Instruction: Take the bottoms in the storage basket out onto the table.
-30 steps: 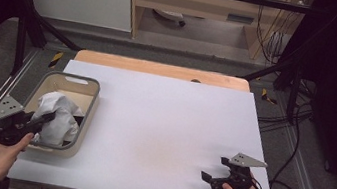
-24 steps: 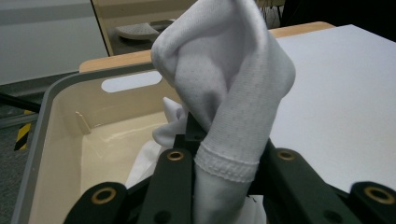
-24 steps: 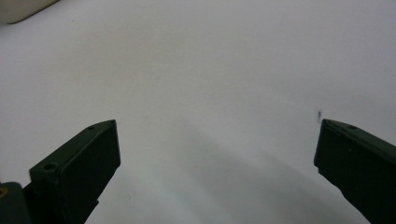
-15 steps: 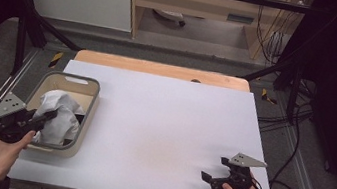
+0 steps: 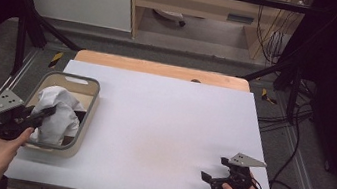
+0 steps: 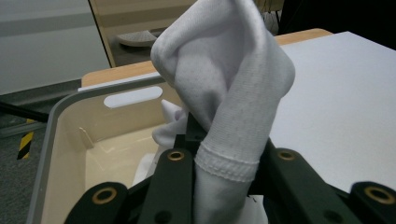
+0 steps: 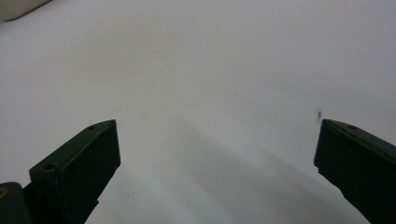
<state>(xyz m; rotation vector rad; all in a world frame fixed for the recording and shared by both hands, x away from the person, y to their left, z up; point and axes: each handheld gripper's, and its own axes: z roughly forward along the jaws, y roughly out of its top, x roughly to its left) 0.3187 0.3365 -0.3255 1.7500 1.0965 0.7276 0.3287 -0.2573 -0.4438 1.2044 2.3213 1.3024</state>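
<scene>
Left tongs (image 5: 47,113) angle over the bin (image 5: 80,134) at the surface's left edge, clenched on a white sock (image 6: 233,93); right tongs (image 5: 212,174) rest released.

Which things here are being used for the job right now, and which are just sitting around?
In use:
- white cloth, pinched in the left tongs
- grey bin that the cloth comes out of

Sitting around:
- right tongs, open over the bare white table
- cables on the floor
</scene>
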